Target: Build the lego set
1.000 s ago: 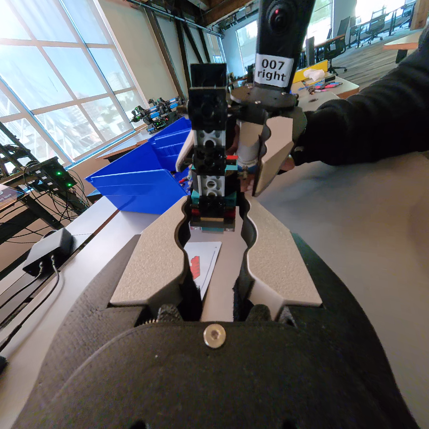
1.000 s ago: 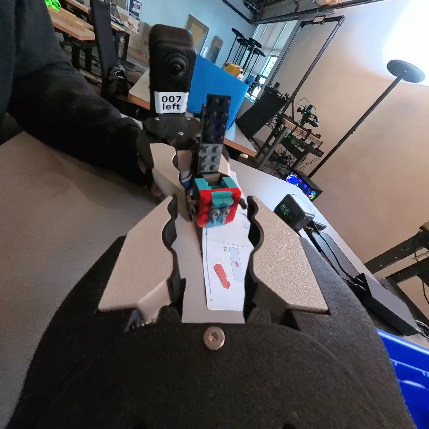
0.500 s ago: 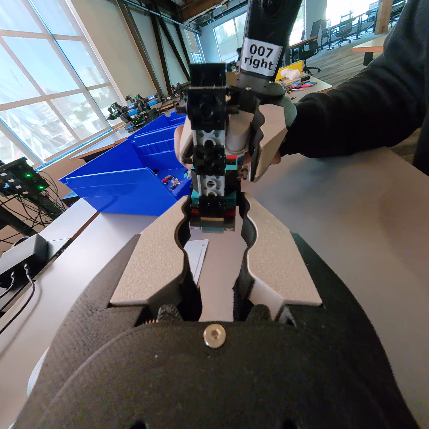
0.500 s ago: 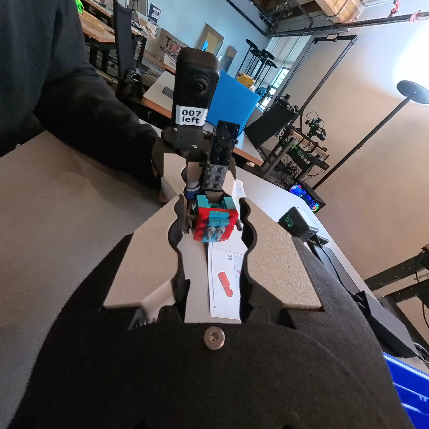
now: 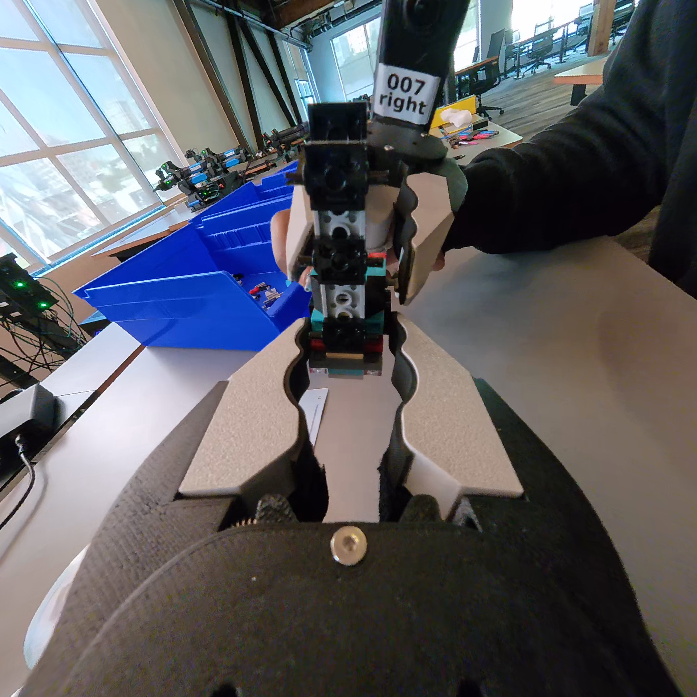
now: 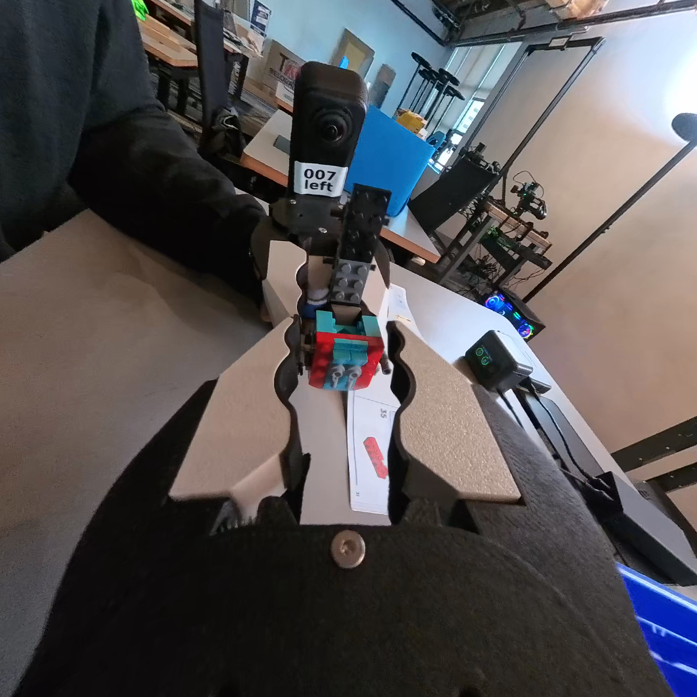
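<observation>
A long lego model (image 5: 339,264) of black and white sections with a red and teal end (image 6: 347,358) is held in the air above the grey table (image 5: 528,358). My left gripper (image 5: 349,339) is shut on the model's near end. My right gripper (image 6: 341,339) faces it from the other side, with its jaws closed on the red and teal end. In the left wrist view the right gripper (image 5: 352,283) straddles the model's far part. In the right wrist view the left gripper (image 6: 328,298) shows behind the model's black and grey plates.
A blue bin (image 5: 181,301) holding small parts stands at the table's far left. An instruction sheet (image 6: 371,452) lies on the table under the grippers. A black power adapter (image 6: 498,362) with cables sits near the table edge. A person's dark sleeve (image 5: 565,169) reaches in from the right.
My right gripper has moved in towards the model and narrowed its jaws around the red and teal end. The left gripper has kept its hold while both tilted slightly.
</observation>
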A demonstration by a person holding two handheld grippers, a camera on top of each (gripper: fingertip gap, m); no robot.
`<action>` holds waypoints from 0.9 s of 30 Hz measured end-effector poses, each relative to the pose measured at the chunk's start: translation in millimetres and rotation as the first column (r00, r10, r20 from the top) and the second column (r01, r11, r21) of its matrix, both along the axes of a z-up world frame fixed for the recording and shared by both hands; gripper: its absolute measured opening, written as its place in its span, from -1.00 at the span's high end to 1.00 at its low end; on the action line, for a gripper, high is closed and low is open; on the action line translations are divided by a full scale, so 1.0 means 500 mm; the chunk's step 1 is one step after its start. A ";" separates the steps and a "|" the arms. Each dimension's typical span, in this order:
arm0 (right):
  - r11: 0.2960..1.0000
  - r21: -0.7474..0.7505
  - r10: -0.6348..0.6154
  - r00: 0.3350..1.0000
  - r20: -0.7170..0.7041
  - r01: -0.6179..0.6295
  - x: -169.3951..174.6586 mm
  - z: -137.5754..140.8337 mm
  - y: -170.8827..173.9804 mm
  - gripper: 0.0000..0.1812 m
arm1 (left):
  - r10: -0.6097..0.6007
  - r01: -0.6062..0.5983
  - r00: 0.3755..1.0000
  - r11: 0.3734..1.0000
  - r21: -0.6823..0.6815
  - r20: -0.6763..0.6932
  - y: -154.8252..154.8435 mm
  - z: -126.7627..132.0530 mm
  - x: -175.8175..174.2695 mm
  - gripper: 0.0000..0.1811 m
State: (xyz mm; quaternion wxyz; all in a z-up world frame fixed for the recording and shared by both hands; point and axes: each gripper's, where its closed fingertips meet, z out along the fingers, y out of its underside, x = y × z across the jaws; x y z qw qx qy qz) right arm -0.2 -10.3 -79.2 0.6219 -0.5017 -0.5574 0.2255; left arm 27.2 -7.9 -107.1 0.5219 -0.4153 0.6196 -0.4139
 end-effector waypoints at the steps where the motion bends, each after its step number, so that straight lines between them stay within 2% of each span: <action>1: 1.000 -0.003 0.005 1.000 -0.002 -0.005 0.000 0.000 -0.001 0.50 | -0.003 0.003 1.000 1.000 -0.005 -0.001 -0.001 0.000 0.000 0.55; 27: 1.000 0.022 -0.005 1.000 0.017 0.004 -0.003 -0.004 -0.001 0.48 | -0.008 0.007 1.000 1.000 -0.030 -0.006 0.000 0.000 0.000 0.56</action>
